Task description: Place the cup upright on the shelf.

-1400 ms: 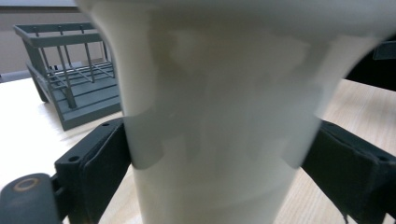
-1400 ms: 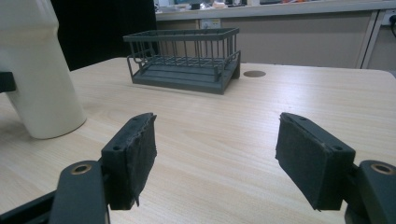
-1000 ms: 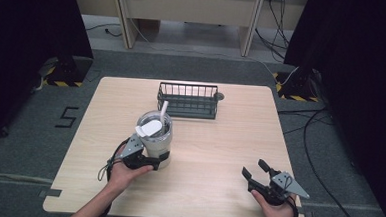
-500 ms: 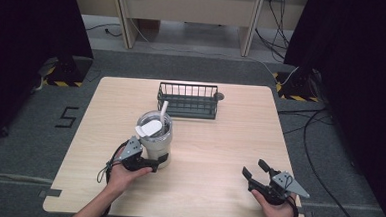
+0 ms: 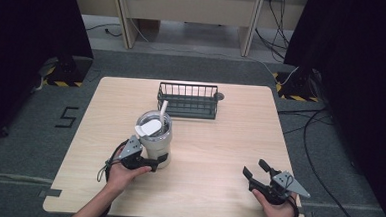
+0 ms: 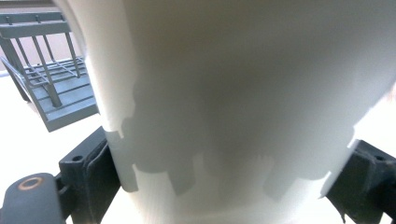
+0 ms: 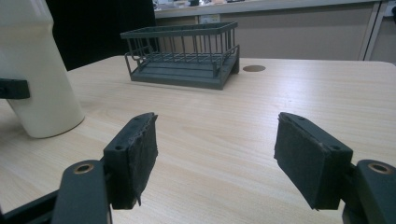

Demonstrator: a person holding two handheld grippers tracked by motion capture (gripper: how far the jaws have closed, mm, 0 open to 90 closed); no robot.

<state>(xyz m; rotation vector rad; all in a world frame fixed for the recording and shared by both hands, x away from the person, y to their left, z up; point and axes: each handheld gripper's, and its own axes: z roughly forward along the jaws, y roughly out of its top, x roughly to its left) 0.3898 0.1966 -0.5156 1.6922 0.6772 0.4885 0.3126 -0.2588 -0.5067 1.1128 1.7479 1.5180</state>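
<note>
the left gripper (image 5: pixel 150 162) has its jaws round the lower body of the tumbler (image 5: pixel 154 136), one pad on each side, pinching it low down; in the left gripper view the cream wall of the cup (image 6: pixel 233 93) sits right between the two jaws. the tumbler stands upright on the table (image 5: pixel 213 154), left of centre, with its lid and straw (image 5: pixel 163 109) on top, and the wire basket (image 5: pixel 187 99) sits just behind it toward the far edge. the right gripper (image 5: pixel 257 172) rests near the front right corner, well apart from the cup, jaws spread wide with nothing between them. from where i stand the step looks like getting a firm hold before lifting or moving the cup. it's tall and held low, so i'd say it wants to tip: keep the squeeze even, lift straight up, and keep it level so the straw and lid don't swing. if it goes toward the basket, clear the rim first. the free gripper could steady the top if it wobbles.
</note>
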